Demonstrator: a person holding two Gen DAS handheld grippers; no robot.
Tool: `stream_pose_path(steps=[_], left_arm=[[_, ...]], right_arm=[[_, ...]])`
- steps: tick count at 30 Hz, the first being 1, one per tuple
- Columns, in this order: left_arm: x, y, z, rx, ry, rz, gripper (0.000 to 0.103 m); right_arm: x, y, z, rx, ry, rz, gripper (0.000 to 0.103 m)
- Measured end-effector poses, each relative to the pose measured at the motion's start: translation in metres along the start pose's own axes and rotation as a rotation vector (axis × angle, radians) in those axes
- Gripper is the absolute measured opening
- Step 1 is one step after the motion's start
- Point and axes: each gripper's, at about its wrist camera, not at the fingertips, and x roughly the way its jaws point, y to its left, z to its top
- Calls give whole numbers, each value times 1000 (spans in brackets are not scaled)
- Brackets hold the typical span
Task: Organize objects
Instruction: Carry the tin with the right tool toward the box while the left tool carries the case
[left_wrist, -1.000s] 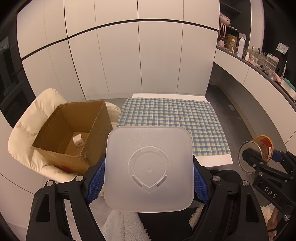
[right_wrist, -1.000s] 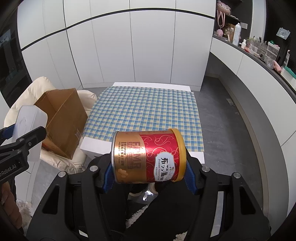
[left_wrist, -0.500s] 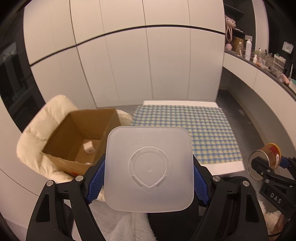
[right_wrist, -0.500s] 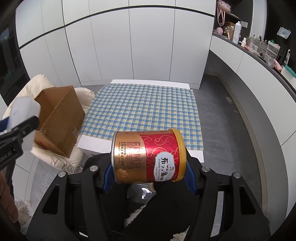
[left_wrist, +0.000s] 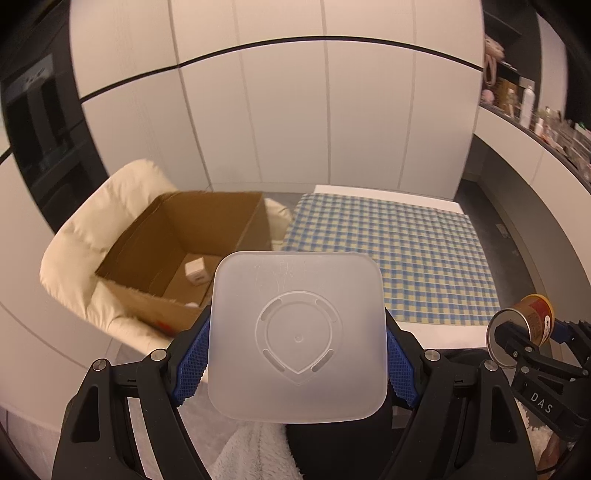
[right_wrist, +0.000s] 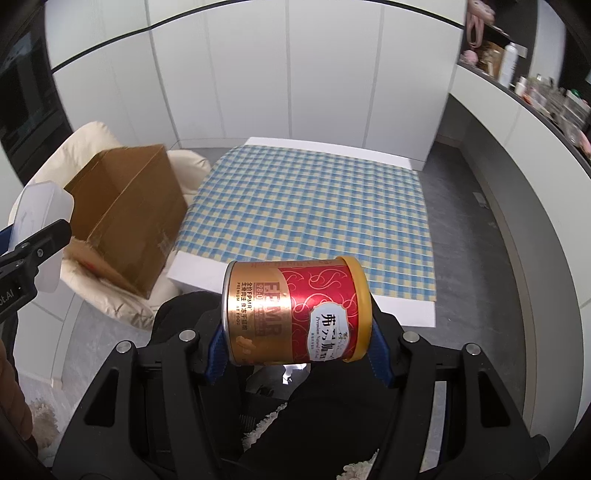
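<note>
The frosted container (left_wrist: 297, 338) hides the cardboard box's (left_wrist: 192, 236) near corner.

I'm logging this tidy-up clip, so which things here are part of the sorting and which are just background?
Part of the job:
left gripper holding the frosted plastic container
right gripper holding the red-and-gold food can
cardboard box, with a small white object inside

Just lying about:
cream chair
checkered tablecloth
counter clutter

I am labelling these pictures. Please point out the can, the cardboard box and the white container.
can (right_wrist: 295, 310), right wrist view, on its red label.
cardboard box (left_wrist: 207, 229), left wrist view, on its inner wall.
white container (left_wrist: 297, 336), left wrist view, on its flat face.
</note>
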Motion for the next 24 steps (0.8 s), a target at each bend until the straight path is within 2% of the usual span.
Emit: stream_pose_path(steps=[9, 24], left_arm=[[-3, 46, -12, -86, 14, 80, 81], [-13, 130, -38, -264, 42, 227, 81]], right_arm=[[11, 57, 9, -121, -1, 81, 64], [15, 183, 12, -409, -20, 245, 64]])
